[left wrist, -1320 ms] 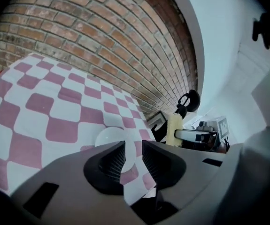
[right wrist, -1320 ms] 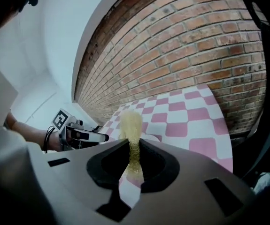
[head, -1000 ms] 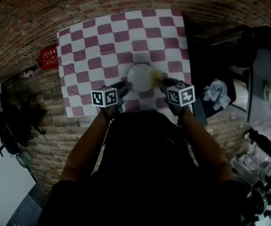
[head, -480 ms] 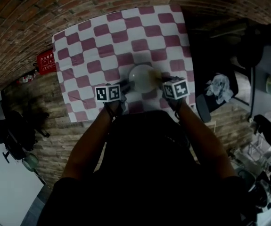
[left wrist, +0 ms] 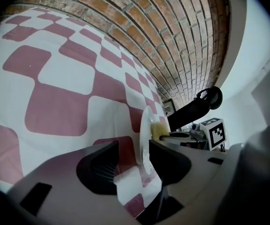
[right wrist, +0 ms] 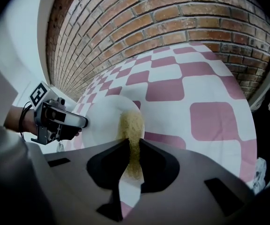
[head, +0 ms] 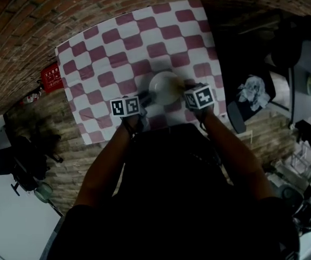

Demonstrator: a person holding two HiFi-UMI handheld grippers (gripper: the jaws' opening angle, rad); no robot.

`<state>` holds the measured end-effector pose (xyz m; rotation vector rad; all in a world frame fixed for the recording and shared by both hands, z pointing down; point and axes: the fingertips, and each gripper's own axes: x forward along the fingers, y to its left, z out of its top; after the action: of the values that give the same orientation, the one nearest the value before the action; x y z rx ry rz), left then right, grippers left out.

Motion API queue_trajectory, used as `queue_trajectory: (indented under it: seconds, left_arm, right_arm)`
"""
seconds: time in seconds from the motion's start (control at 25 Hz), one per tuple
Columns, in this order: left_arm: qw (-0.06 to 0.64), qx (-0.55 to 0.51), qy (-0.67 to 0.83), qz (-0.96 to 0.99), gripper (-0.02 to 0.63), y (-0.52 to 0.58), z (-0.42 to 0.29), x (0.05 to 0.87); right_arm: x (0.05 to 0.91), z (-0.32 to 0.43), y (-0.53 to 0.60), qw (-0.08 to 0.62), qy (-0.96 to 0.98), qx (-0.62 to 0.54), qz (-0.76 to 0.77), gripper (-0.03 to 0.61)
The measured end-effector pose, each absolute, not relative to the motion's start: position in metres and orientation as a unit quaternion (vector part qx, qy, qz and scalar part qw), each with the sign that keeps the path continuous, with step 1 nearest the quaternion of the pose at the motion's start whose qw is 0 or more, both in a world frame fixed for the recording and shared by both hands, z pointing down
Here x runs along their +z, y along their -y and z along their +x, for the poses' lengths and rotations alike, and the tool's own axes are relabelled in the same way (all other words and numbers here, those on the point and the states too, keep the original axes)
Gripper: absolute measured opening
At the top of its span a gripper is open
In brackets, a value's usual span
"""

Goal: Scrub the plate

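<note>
A white plate [head: 165, 87] lies on the red-and-white checked cloth [head: 117, 42]. My left gripper [head: 144, 97] is at the plate's left rim. In the left gripper view the rim [left wrist: 144, 139] stands edge-on between the jaws, close against the right one, with cloth showing in the gap to the left one. These jaws have just been opening and stand open [left wrist: 134, 158]. My right gripper [head: 186, 88] is shut on a yellow scrub sponge [right wrist: 132, 135], whose tip rests on the plate's [right wrist: 106, 116] right part.
The cloth's near edge runs just below both grippers. A red box [head: 51, 78] lies left of the cloth on the brick floor. Dark furniture [head: 263, 47] and a crumpled white cloth [head: 252, 99] stand to the right.
Both grippers have come down toward the cloth, with the plate still between them. The sponge stays in the right gripper.
</note>
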<state>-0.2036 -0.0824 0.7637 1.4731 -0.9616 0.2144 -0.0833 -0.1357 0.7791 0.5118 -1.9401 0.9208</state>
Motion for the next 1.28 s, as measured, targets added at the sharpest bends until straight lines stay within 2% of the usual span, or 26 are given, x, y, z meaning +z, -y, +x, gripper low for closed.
queue_trajectory:
  seconds: [0.2, 0.4, 0.8, 1.12, 1.28]
  left_arm:
    - [0.638, 0.079, 0.414, 0.644, 0.197, 0.084, -0.196, 0.766]
    - [0.638, 0.06, 0.424, 0.64, 0.033, 0.087, -0.192, 0.763]
    - [0.618, 0.052, 0.394, 0.679, 0.018, 0.091, -0.164, 0.725]
    - [0.553, 0.103, 0.355, 0.747, 0.018, 0.097, -0.096, 0.685]
    - [0.524, 0.102, 0.361, 0.765, 0.017, 0.11, -0.079, 0.662]
  right_arm:
    - [0.785, -0.084, 0.138, 0.439, 0.789, 0.375, 0.212, 0.049]
    - [0.787, -0.082, 0.134, 0.435, 0.788, 0.383, 0.209, 0.049]
    - [0.768, -0.055, 0.15, 0.421, 0.789, 0.371, 0.248, 0.049]
    - [0.674, -0.068, 0.167, 0.37, 0.855, 0.288, 0.223, 0.049]
    - [0.645, -0.07, 0.141, 0.378, 0.875, 0.245, 0.178, 0.048]
